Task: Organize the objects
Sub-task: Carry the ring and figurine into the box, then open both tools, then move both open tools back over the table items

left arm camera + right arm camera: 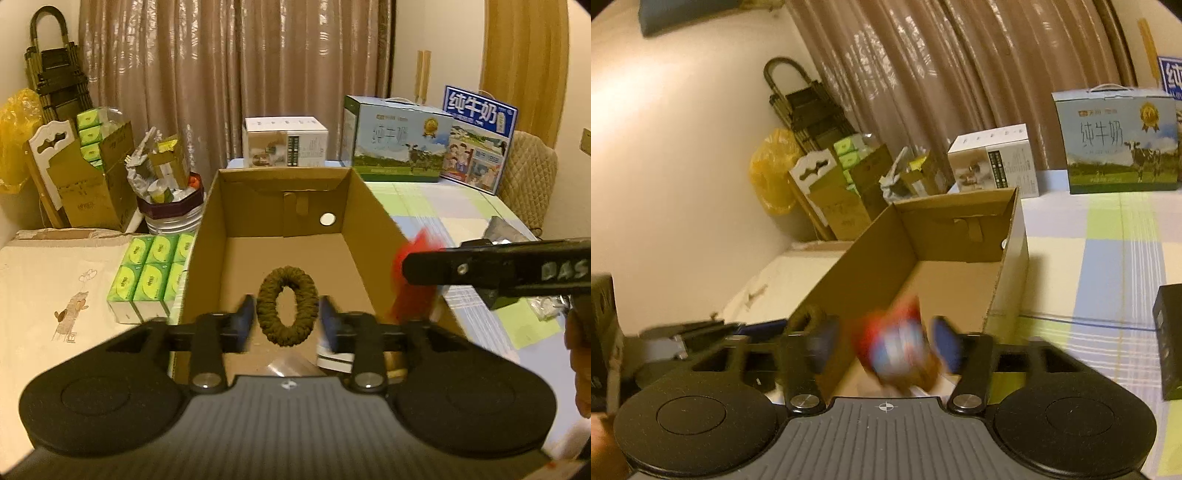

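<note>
Left tongs (287,320): jaws part-open over the cardboard box (373,206); the blue pads stand either side of the brown hair scrunchie (287,306) with a visible gap, so it is not gripped.
Brown hair scrunchie: upright between the pads, above the box floor, apparently in free fall.
Right tongs (886,347): jaws wide; a blurred red, white and blue packet (897,350) sits between them, seemingly untouched by either pad, at the box's near end.
Cardboard box: open-topped, on the checked surface (476,206); near-empty floor, finger hole in the far wall.
Handling, scrunchie: judged light, soft and springy, not fragile; best pinched across one side of the fabric ring.
Handling, packet: judged light and crushable; hold it across its flat faces, gently.
Surroundings: tissue packs (147,273) left of the box; milk cartons (399,140) behind.
</note>
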